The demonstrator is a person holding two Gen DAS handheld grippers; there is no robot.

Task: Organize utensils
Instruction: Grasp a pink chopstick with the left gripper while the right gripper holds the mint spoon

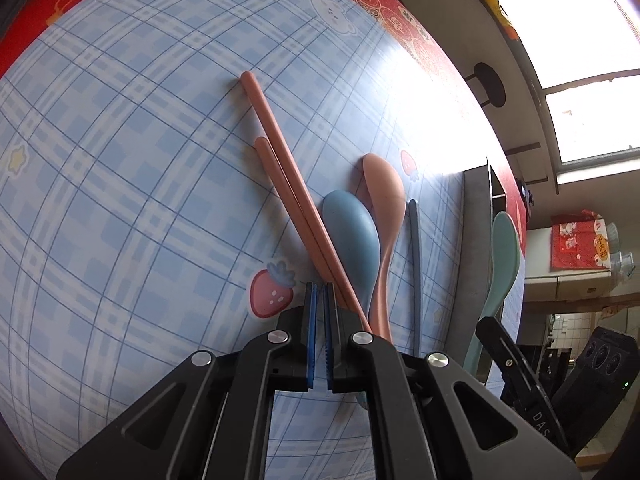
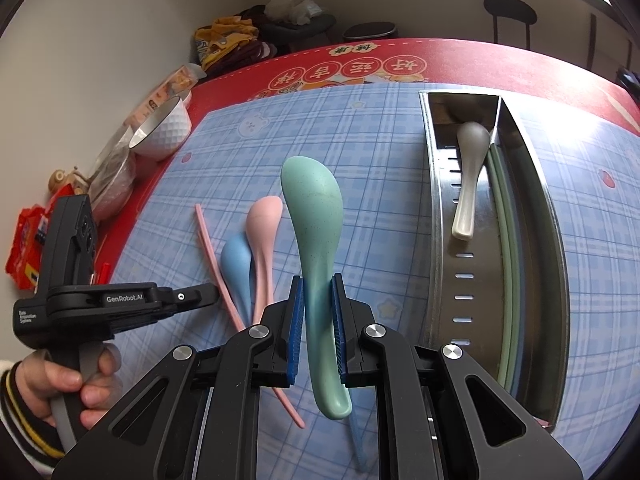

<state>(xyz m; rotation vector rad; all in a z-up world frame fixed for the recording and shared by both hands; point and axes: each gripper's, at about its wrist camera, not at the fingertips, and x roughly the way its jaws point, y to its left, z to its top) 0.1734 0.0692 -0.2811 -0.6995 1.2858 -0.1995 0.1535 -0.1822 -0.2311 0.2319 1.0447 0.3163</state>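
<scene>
The right gripper (image 2: 317,280) is clamping the green spoon (image 2: 316,232) by its handle, above the blue checked mat (image 2: 360,140), beside the metal tray (image 2: 556,240). The left gripper (image 1: 320,288) is sitting closed, empty, by the pink chopsticks (image 1: 288,184).

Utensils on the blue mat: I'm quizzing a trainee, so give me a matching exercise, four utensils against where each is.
1 green spoon
2 grey spoon
3 pink chopsticks
4 blue spoon

a lying in the metal tray
b on the mat, left of the blue spoon
c clamped in the right gripper
d on the mat, beside the pink spoon

1-c, 2-a, 3-b, 4-d
</scene>
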